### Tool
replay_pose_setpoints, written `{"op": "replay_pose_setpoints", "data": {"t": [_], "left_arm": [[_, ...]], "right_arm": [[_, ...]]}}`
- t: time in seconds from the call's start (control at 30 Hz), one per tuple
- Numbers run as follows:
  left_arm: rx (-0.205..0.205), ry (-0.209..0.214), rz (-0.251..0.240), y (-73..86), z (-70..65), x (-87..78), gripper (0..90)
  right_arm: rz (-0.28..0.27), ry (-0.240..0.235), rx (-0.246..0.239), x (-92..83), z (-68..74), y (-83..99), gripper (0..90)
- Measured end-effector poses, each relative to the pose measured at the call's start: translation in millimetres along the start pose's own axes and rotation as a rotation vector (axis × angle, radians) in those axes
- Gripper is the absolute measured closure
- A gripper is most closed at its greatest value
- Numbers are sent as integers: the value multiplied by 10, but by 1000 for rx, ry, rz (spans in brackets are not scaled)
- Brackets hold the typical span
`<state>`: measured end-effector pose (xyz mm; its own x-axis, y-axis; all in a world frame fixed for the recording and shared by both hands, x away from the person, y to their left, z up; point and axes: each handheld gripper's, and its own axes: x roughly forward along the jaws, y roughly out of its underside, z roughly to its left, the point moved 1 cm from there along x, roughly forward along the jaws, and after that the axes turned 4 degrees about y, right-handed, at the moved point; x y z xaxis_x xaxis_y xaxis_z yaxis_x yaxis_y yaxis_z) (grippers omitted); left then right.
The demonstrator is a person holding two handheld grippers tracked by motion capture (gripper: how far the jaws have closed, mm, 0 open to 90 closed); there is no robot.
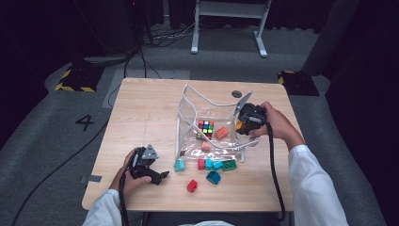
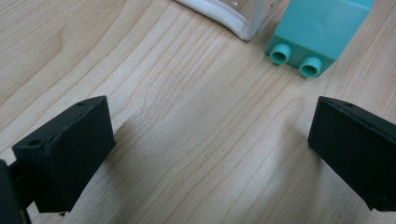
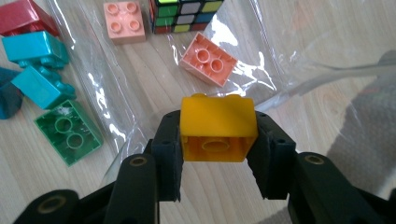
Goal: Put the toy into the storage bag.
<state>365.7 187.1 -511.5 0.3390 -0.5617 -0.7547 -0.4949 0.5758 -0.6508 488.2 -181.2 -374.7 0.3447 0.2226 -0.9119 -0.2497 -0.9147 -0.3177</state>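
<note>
Clamped between my right gripper's (image 3: 218, 154) jaws, the yellow brick (image 3: 218, 128) felt light, rigid and slick, best squeezed on flat sidewalls; my left gripper (image 2: 205, 154) stood apart, empty.

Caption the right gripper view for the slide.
Right tongs clamp a yellow plastic building brick above a clear plastic zip pouch holding a multicoloured puzzle cube and orange bricks.

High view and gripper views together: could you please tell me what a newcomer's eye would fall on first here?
Most striking is the yellow brick clamped in the right gripper, held over the clear plastic bag at the table's middle. Next comes the bright puzzle cube lying in that bag beside an orange brick. Nearer the person, loose red, teal and green bricks lie scattered, and the left gripper rests open by a teal brick.
</note>
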Motion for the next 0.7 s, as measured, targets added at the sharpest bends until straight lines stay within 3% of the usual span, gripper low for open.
{"op": "replay_pose_setpoints", "data": {"t": [0.07,0.17,0.3,0.33,0.4,0.47,0.6,0.7], "left_arm": [[0,0,0,0,1,0,4],[0,0,0,0,0,0,4],[-1,0,0,0,0,0,4],[0,0,0,0,0,0,4],[-1,0,0,0,0,0,4],[-1,0,0,0,0,0,4],[-2,1,1,-4,-1,4,3],[-2,1,0,-4,-2,4,4]], "right_arm": [[-15,-2,3,-10,7,29,576],[-89,-14,24,-62,20,56,503],[-140,-10,54,-130,23,82,482],[-194,3,63,-171,20,102,432],[-209,8,70,-209,18,116,432],[-258,24,79,-287,15,152,407],[-384,30,129,-464,70,232,351],[-461,53,126,-567,108,305,330]]}}
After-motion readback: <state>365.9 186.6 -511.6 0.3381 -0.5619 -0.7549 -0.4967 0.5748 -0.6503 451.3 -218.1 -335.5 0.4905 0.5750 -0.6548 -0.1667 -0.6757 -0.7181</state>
